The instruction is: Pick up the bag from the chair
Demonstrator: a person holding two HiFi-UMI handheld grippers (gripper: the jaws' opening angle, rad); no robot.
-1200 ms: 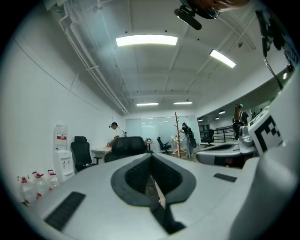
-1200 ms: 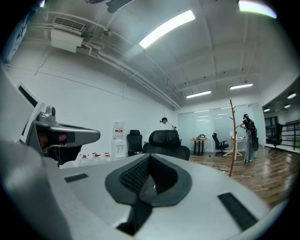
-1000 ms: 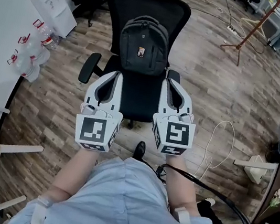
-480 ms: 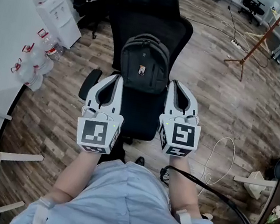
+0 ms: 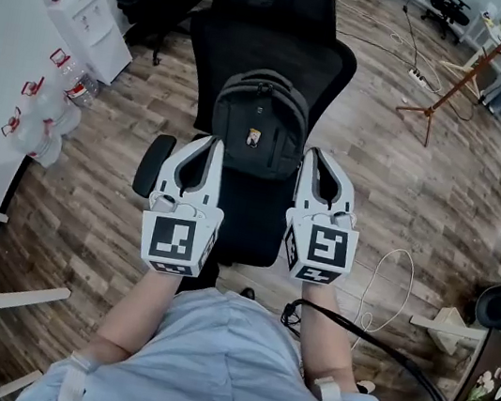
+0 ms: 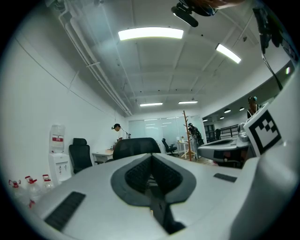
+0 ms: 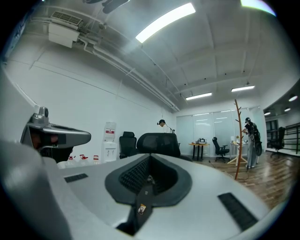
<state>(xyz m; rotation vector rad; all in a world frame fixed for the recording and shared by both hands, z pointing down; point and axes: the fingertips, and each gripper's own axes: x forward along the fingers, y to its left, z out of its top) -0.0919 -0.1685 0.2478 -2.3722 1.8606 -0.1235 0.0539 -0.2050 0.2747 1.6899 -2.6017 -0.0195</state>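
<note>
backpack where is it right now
In the head view, upper centre, the backpack stands on the black office chair against its backrest, the left claw and right claw flanking its lower corners.

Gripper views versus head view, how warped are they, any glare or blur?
Left gripper view: strong fisheye, dark round border, ceiling light blown out, near jaws soft. Right gripper view: same bulge, light strip glaring. Head view: evenly lit, bag sharp, floor planks bowed at the edges.
</note>
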